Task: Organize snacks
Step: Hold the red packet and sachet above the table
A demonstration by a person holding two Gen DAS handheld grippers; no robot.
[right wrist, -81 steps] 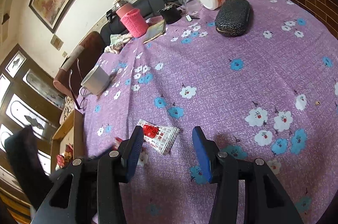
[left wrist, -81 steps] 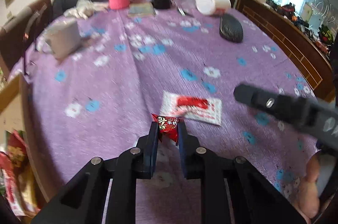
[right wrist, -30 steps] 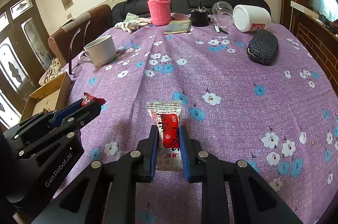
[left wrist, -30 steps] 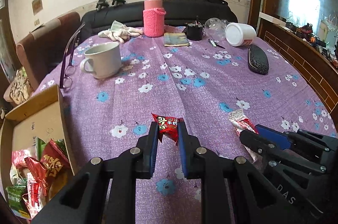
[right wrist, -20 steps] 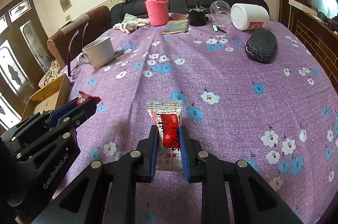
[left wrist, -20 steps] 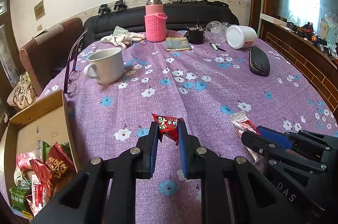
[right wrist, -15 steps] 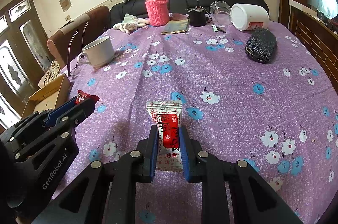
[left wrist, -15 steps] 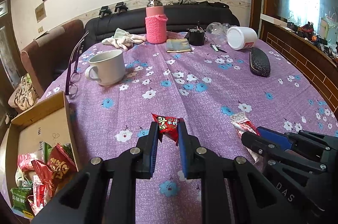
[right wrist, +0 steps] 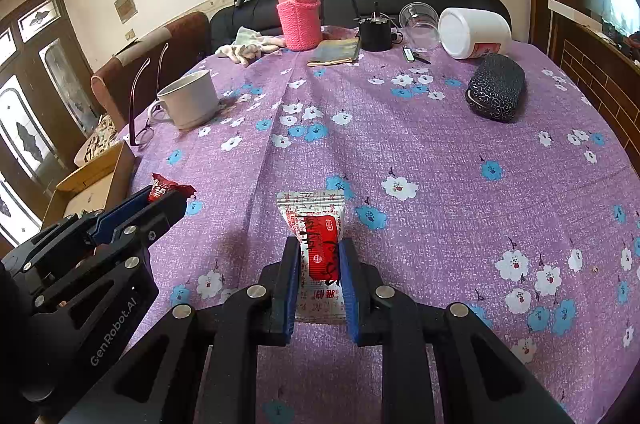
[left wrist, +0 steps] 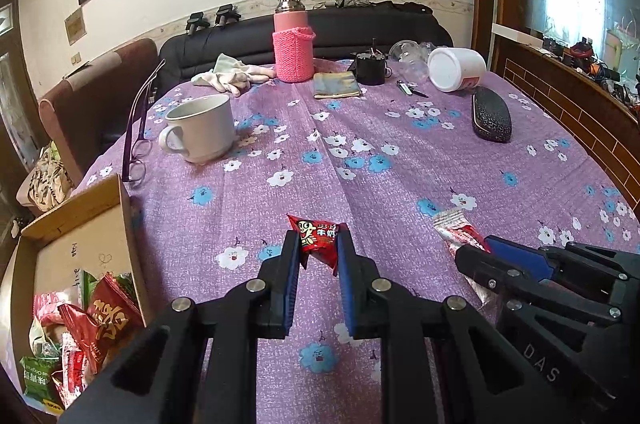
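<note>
My left gripper [left wrist: 318, 248] is shut on a small red snack packet [left wrist: 320, 238], held above the purple flowered tablecloth [left wrist: 360, 159]. The same packet [right wrist: 166, 188] shows at the tip of the left gripper [right wrist: 160, 201] in the right wrist view. My right gripper [right wrist: 319, 256] is shut on a white packet with a red label [right wrist: 318, 232], also held over the cloth. In the left wrist view that white packet [left wrist: 456, 228] sticks out of the right gripper [left wrist: 476, 252] at lower right. A cardboard box [left wrist: 80, 224] holding several snack packets [left wrist: 104, 316] sits at the table's left edge.
A white mug [left wrist: 204, 133], glasses [left wrist: 138, 127], pink knitted flask [left wrist: 294, 43], gloves [left wrist: 230, 77], a small book [left wrist: 336, 85], a black pot [left wrist: 370, 67], a tipped white tub [left wrist: 458, 67] and a black case [left wrist: 490, 115] occupy the far half. Wooden rail at right.
The view from the left gripper has lifted slightly, showing a little more of the far wall. Both grippers keep their packets, and the right gripper's view is unchanged.
</note>
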